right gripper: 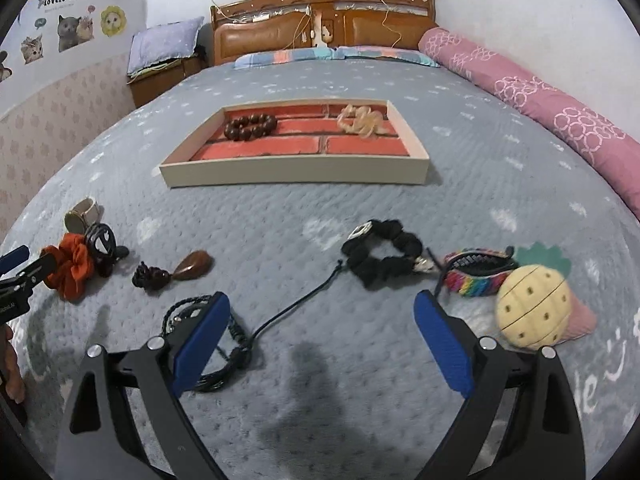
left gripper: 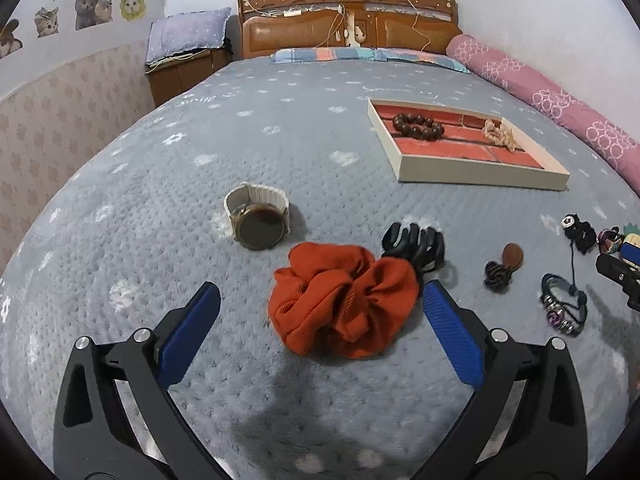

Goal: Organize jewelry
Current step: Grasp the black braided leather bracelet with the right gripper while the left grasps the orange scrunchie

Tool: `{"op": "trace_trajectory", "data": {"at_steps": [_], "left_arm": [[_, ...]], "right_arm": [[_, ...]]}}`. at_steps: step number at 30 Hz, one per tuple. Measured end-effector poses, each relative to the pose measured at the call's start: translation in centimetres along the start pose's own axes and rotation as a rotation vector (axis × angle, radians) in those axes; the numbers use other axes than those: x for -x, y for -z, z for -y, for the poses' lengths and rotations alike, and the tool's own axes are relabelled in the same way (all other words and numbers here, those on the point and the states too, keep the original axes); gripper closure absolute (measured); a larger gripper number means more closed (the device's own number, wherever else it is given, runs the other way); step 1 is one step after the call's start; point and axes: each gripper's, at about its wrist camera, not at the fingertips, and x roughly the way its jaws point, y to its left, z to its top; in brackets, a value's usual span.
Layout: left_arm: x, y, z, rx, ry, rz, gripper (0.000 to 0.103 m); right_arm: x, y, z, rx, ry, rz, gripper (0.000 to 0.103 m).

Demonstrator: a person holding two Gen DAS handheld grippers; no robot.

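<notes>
Best to bring the left claw (left gripper: 320, 320) down around the orange scrunchie (left gripper: 340, 300) on the bed (left gripper: 160, 160), gather a thick fold of cloth, keep clear of the black hair clip (left gripper: 416, 246) touching its far edge, then carry it to the tray (left gripper: 476, 176), well apart. Spread wide, released, holding nothing; right pad just beside the scrunchie's edge. Right claw (right gripper: 320, 340) likewise wide and empty, left pad (right gripper: 202, 340) overlapping the braided bracelet (right gripper: 224, 364) from this angle; contact cannot be told.
</notes>
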Motion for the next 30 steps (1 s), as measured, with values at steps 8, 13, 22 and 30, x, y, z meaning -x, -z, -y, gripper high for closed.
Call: {"op": "trace_trajectory", "data": {"at_steps": [8, 13, 22, 30], "left_arm": [[-2.5, 0.1, -1.8, 0.088, 0.051, -0.076, 0.005], [-3.2, 0.0, -1.7, 0.090, 0.047, -0.088, 0.005], [-3.4, -0.2, -1.2, 0.063, 0.030, -0.083, 0.005], [-3.7, -0.3, -1.7, 0.087, 0.033, -0.088, 0.005]], "right_arm": [[-1.2, 1.0, -1.8, 0.043, 0.001, -0.036, 0.012], [-1.5, 1.2, -2.4, 0.067, 0.002, -0.049, 0.012], [-2.1, 1.7, -2.5, 0.058, 0.005, -0.094, 0.012], [-3.2, 1.4, -2.1, 0.020, -0.009, -0.126, 0.032]]}}
